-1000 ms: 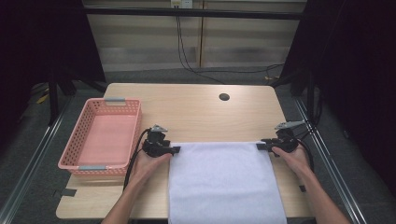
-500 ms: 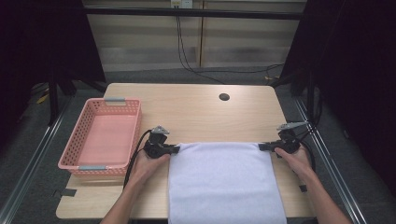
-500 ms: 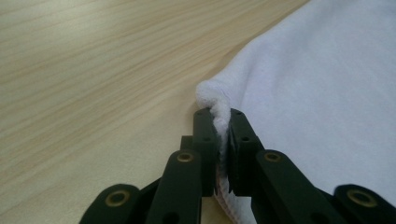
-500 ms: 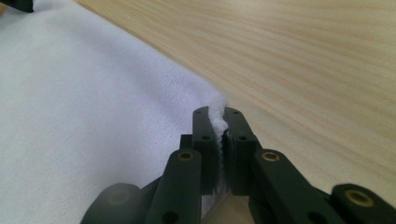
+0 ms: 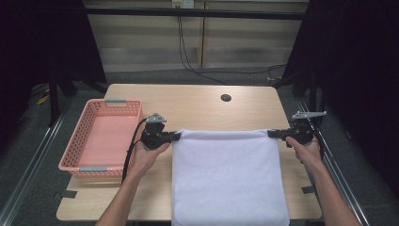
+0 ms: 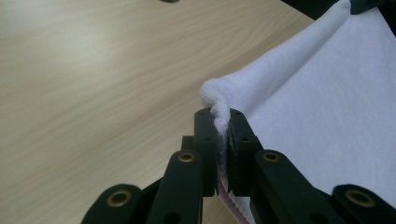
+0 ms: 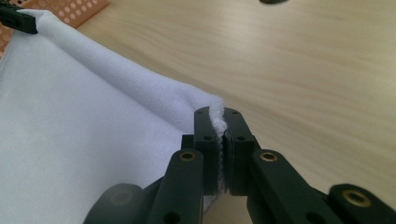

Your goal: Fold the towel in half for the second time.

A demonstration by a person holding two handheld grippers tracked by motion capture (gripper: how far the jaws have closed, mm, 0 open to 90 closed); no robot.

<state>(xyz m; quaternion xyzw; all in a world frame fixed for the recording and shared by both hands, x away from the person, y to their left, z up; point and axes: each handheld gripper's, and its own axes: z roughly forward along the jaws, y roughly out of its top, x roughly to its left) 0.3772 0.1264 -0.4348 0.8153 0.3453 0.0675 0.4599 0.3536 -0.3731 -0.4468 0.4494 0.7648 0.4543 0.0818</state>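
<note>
Two grippers pinch the towel's [image 5: 226, 174] far corners: the left gripper [image 5: 175, 136] and the right gripper [image 5: 272, 133] each clamp cloth, the edge stretched between them above the table [image 5: 197, 106].

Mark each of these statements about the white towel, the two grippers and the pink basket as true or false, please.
1. The left gripper is shut on a corner of the white towel. True.
2. The right gripper is open and hangs clear of the towel. False: its jaws are closed on the towel's other far corner.
3. The towel lies inside the pink basket. False: the basket holds nothing, and the towel is spread on the table to the right of it.
4. The towel's near edge hangs past the table's front edge. True.
5. The edge of the towel between the two grippers is stretched almost straight. True.
6. The basket stands at the right side of the table. False: it stands at the left.
</note>
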